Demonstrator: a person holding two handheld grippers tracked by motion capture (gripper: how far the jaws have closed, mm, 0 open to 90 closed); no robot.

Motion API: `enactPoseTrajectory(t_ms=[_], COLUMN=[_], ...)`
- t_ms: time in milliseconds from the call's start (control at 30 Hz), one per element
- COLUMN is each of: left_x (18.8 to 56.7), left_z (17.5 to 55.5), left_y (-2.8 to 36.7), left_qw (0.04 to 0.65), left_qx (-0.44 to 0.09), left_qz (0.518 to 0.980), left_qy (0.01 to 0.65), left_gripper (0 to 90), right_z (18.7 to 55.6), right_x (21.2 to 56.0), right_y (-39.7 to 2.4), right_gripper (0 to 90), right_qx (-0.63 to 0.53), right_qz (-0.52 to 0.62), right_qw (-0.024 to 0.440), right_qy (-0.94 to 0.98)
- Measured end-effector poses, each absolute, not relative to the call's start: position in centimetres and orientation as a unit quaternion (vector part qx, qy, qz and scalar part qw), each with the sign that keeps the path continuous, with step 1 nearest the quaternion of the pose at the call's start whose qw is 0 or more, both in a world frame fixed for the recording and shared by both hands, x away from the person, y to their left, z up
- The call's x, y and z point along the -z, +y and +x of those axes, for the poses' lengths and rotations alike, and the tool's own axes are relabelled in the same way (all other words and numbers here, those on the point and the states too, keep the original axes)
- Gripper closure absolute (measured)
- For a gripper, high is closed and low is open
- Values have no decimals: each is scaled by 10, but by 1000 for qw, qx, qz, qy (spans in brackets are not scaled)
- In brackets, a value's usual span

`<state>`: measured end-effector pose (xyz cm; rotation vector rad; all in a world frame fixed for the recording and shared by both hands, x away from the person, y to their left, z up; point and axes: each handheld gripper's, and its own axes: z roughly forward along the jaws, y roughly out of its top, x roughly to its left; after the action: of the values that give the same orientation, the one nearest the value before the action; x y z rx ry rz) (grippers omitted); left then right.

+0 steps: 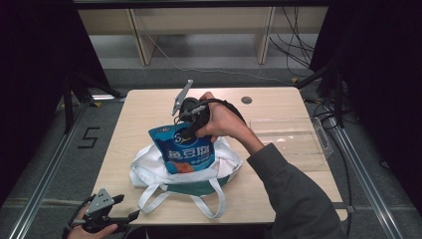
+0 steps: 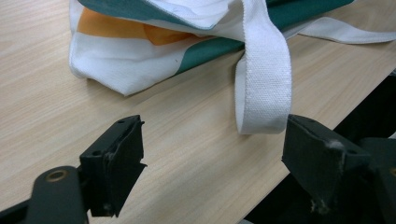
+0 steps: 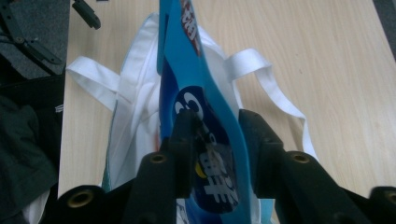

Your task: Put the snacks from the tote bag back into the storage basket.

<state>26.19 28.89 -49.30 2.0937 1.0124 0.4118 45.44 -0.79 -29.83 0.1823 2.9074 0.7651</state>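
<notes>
Over the middle of the wooden table (image 1: 149, 107), the right gripper (image 1: 185, 127) pinches the top edge of a blue snack bag (image 1: 183, 149), its jaws pressed on either side of the packet (the right gripper view shows the blue film squeezed between them). The packet stands upright with its lower part inside a white and green tote bag (image 1: 149, 172) lying on the table. Near the front left corner, the left gripper (image 1: 107, 211) rests with jaws spread wide, one white handle strap (image 2: 261, 88) lying just beyond them.
</notes>
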Motion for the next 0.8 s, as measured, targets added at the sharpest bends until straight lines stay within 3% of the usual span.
enactPoseTrajectory(t_ms=[233,333,800], left_x=[496,494,496], left_z=[260,261,261], left_y=[283,286,285], left_qw=[403,385,398], left_qx=[-154,-155,-163], left_qz=[800,815,804], left_qy=[417,404,411], left_gripper=[201,208,211], right_z=[458,458,452], right_x=[303,302,280], right_y=[-6,-7,2], right_gripper=[820,890,900], right_qx=[-235,-224,-206], right_qz=[36,23,-7], right_qw=[56,56,85], right_qy=[970,973,975])
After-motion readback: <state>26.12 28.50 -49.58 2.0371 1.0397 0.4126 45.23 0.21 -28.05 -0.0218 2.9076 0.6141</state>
